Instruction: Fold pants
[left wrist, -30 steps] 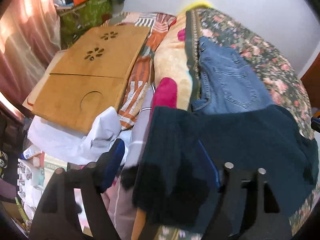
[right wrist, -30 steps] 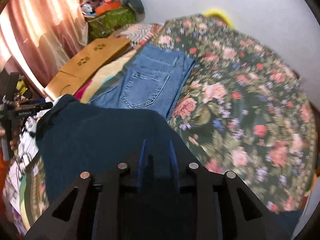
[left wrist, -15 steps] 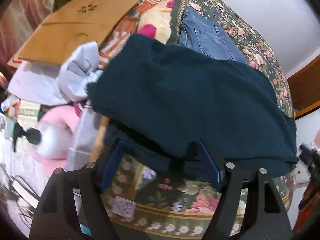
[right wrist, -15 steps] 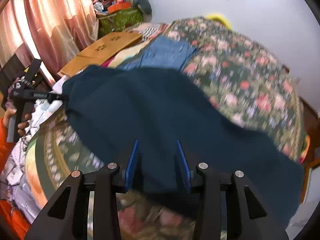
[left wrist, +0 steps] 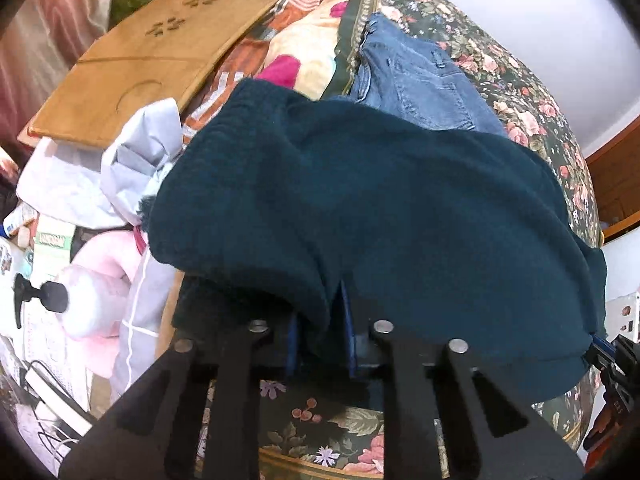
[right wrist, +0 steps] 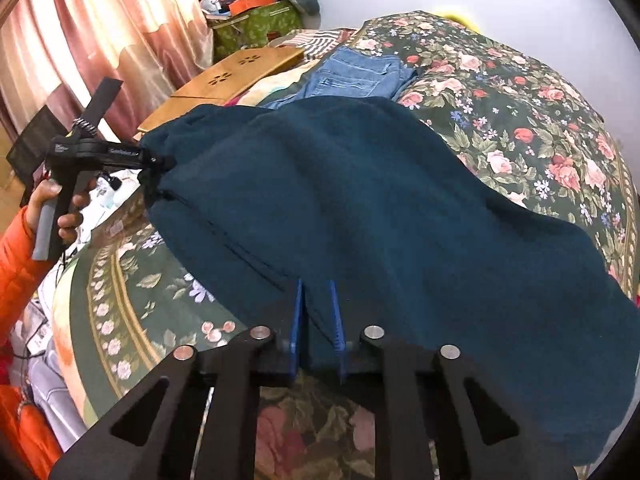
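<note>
Teal pants (left wrist: 380,208); floral green bedspread (right wrist: 520,120); blue jeans (left wrist: 412,80).

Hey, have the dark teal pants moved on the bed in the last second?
Yes. The dark teal pants have spread toward the near edge of the floral bedspread, now covering more of the folded blue jeans behind them.

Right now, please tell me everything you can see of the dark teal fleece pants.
The dark teal fleece pants look soft, thick and fuzzy, of one plain colour. They lie spread across the near part of the floral bedspread, with layered edges showing at the near side. Their far edge covers the lower part of the folded blue jeans. The left gripper is shut on the near edge, and the right gripper is closing on it, fabric between its blue pads.
</note>
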A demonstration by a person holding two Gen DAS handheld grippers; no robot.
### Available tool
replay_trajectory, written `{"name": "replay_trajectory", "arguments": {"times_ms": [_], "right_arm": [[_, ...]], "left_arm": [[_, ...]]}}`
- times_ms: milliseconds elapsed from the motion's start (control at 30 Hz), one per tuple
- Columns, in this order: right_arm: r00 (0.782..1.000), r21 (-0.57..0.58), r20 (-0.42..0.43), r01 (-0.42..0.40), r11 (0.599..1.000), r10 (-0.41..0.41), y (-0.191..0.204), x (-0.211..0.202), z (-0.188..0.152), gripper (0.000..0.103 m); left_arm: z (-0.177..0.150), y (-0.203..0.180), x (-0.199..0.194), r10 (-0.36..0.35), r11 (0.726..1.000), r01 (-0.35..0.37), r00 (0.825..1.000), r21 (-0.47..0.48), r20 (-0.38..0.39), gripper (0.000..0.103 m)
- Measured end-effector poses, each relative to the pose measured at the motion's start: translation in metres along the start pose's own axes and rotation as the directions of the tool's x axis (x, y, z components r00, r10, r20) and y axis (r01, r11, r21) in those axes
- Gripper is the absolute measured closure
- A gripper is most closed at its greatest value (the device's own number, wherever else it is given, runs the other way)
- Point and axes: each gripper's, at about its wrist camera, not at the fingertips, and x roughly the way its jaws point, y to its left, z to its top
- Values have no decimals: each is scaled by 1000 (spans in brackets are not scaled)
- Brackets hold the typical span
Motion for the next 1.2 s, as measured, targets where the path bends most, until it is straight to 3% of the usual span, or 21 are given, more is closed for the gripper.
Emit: {"name": "replay_trajectory", "arguments": {"times_ms": [167,267,467,500,633,700,933,1200], "right_arm": [[1000,-14,-13,13,1000,-13,3,-12,-2,90],[1000,-42,-22,8,999,-9,6,-13,-7,73],[1000,-16,-15,-1,1000,1,3,6,-3,72],[1000,-9,-7,-2,1000,1,2,9,-1,73],[1000,-22,3,-12,1000,12,6,11,6,93],[1000,-30,13,-6,1000,7,9,7,7,95],[997,-2,68,-41,999,41,14,-24,5,96],[998,20,9,-55,998,55,16,-6,-5,95]], "left_arm": [[3,-2,-28,-7,1000,6,998,13,60,88],[6,-3,-40,-22,1000,21,996,17,81,88],[3,-11,-35,7,999,-10,998,39,69,88],[3,-11,-33,12,999,-14,998,41,64,88],[3,-13,-33,17,999,-20,998,45,61,88],[4,-13,-40,12,999,-16,997,45,77,88],[2,1,-73,-70,997,71,988,-3,141,89],[-22,2,-33,22,999,-24,998,33,59,89]]}}
